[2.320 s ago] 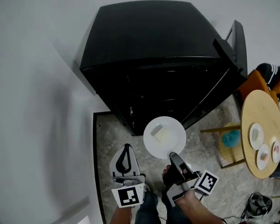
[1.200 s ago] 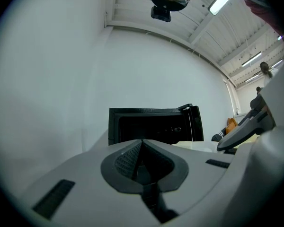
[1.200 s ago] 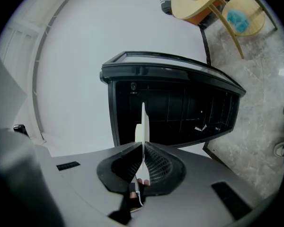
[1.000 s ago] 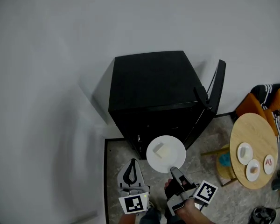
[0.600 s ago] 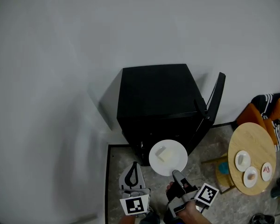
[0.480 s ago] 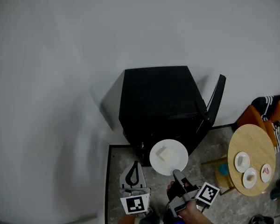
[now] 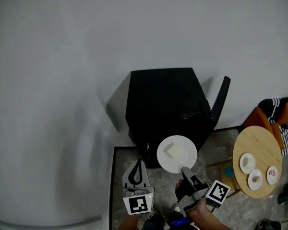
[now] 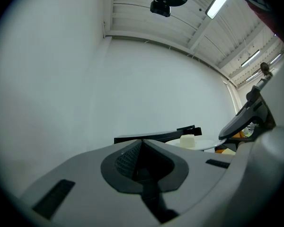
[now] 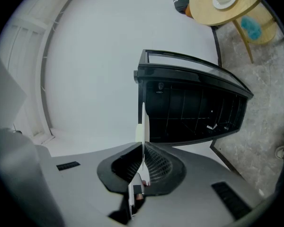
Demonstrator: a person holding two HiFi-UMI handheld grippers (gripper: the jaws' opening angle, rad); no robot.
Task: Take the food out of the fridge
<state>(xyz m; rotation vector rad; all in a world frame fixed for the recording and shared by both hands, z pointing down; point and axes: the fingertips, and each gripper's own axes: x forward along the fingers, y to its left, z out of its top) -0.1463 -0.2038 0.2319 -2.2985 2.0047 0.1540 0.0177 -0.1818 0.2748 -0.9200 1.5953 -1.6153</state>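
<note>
Biggest thing here is the black fridge (image 7: 163, 99) against the wall, with its door (image 7: 220, 99) swung wide open on the right. Off to the right is a round wooden tabletop (image 7: 259, 145) with three small plates (image 7: 255, 179) already on it.

In front of the open fridge is the white plate (image 7: 186, 161), clear of the shelves and hanging over the floor. The right gripper (image 7: 186, 172) has its jaws clamped on the near rim, and its own view shows the plate edge-on between the pads. The left gripper (image 7: 137, 166) sits just beside it on the left, jaws closed together with nothing in them. Smallest bit is the pale block of food (image 7: 169, 149), resting toward the far left of the plate.

So I'd say the pull-out step is basically done and this is the carry. Next move looks like swinging over to the tabletop and setting down on a bare patch. With a one-edge grip, the plate has to stay level or that block slides. The free left gripper could shut the door.
</note>
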